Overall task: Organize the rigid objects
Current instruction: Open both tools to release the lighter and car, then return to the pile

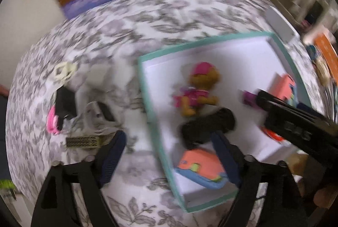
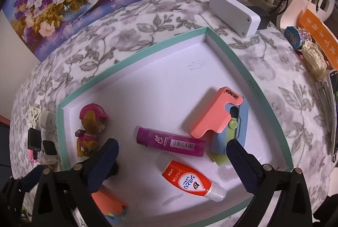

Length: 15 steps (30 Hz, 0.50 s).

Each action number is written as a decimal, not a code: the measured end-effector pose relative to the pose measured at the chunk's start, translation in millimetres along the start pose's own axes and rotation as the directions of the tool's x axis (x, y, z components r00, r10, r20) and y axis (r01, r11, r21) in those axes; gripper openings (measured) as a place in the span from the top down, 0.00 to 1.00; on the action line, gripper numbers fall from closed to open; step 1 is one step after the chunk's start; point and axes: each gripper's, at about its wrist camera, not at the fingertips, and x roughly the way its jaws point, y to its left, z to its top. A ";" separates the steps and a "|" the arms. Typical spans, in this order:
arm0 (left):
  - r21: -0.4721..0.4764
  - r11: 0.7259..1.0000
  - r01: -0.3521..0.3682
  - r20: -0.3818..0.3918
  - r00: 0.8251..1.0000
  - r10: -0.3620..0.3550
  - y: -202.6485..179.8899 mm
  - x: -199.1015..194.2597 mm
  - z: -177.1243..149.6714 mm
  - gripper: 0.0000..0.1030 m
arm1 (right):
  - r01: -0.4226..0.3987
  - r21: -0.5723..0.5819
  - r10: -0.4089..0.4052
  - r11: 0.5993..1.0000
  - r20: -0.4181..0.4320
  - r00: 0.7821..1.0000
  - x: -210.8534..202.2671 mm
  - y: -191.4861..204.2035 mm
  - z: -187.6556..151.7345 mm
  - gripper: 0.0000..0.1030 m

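red tube (image 2: pixel 191 179), glue stick (image 2: pixel 171 142) in tray (image 2: pixel 236 58)

In the right wrist view, the red squeeze bottle (image 2: pixel 191 181) lying in the teal-rimmed tray (image 2: pixel 243 62) carries the brand word "LION" in white on its red end, with Japanese characters on its white oval label, too small to read for certain. The salmon-pink holder (image 2: pixel 213 115) bears "inaer" in dark letters along its upper edge. The magenta tube (image 2: pixel 171 142) shows a barcode and a small white logo that cannot be read. The orange box (image 2: pixel 316 35) at the right edge carries pale characters, illegible. The left wrist view is too blurred for any text.
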 end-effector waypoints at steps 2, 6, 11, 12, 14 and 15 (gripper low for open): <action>-0.062 0.998 -0.018 0.002 1.000 0.018 19.2 1.5 1.5 0.09 | 0.002 0.011 -0.002 1.000 0.000 1.000 0.0 -1.6 -0.1 0.00; -0.197 0.980 -0.039 0.006 0.999 0.041 63.8 3.8 3.7 0.09 | 0.002 0.024 -0.002 1.000 -0.001 1.000 0.5 -3.6 -0.3 0.00; -0.353 0.930 -0.102 0.007 0.994 0.111 122.9 2.2 -0.4 0.09 | 0.009 0.020 -0.009 1.000 0.001 1.000 -0.5 -0.5 -0.9 0.00; -0.383 0.917 -0.113 0.006 0.992 0.125 134.7 1.3 -1.6 0.09 | 0.009 0.020 -0.009 1.000 0.006 1.000 -2.3 1.1 -0.9 0.00; -0.433 0.893 -0.124 0.005 0.990 0.140 155.6 -1.5 -4.2 0.09 | 0.004 0.018 -0.004 1.000 0.018 1.000 -6.1 4.8 -0.4 0.00; -0.455 0.882 -0.127 0.004 0.990 0.144 165.2 -2.6 -6.2 0.09 | -0.003 0.017 0.003 1.000 0.028 1.000 -9.5 8.3 -0.3 0.00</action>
